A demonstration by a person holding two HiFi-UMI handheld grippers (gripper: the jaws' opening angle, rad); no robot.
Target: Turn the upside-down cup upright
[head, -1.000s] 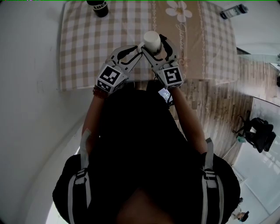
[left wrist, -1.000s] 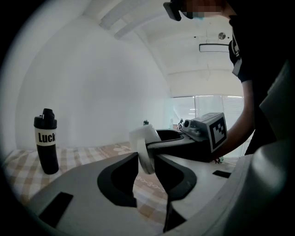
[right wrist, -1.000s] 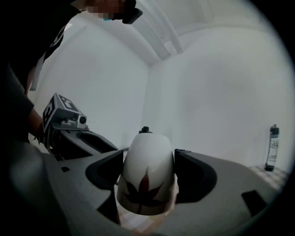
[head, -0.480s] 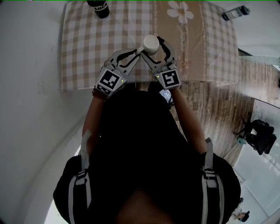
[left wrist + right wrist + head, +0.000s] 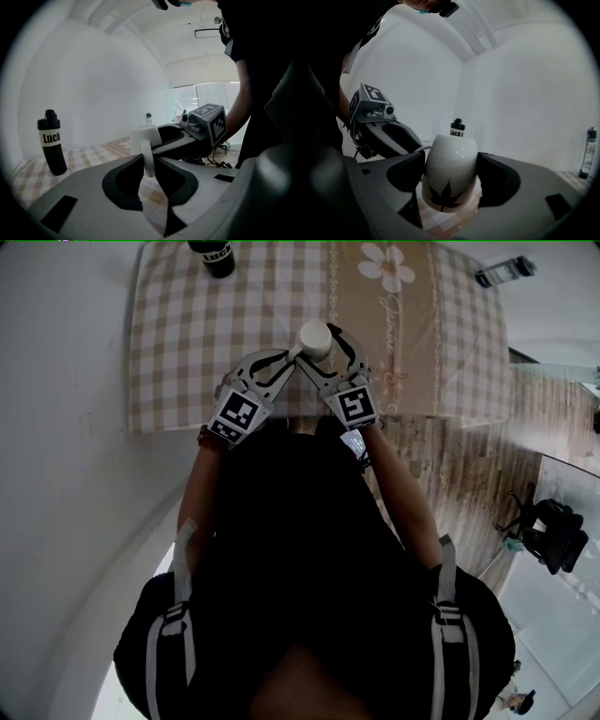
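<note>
At the near edge of the cloth-covered table (image 5: 187,343), the head view shows both grippers meeting on a white cup (image 5: 314,339): the left gripper (image 5: 292,356) comes in from the left and the right gripper (image 5: 328,349) from the right. The cup's closed, rounded end faces up, so nothing of its inside shows. A capped black bottle (image 5: 212,255) stands at the far edge, well apart. In the left gripper view, the jaws are pinched on the cup's handle (image 5: 147,161) and have just been closing with it between them. The cup body (image 5: 143,133) rises beyond, the right gripper (image 5: 171,136) reaches it from the far side, and the black bottle (image 5: 51,143) stands upright at left; its contents are hidden. In the right gripper view, the jaws are clamped on either side of the cup (image 5: 447,178), which bears a dark leaf print. Its wider mouth points down toward the cloth; whether the rim touches cannot be told. The black bottle (image 5: 457,127) peeks over it, and a small bottle (image 5: 589,152) stands far right.
</note>
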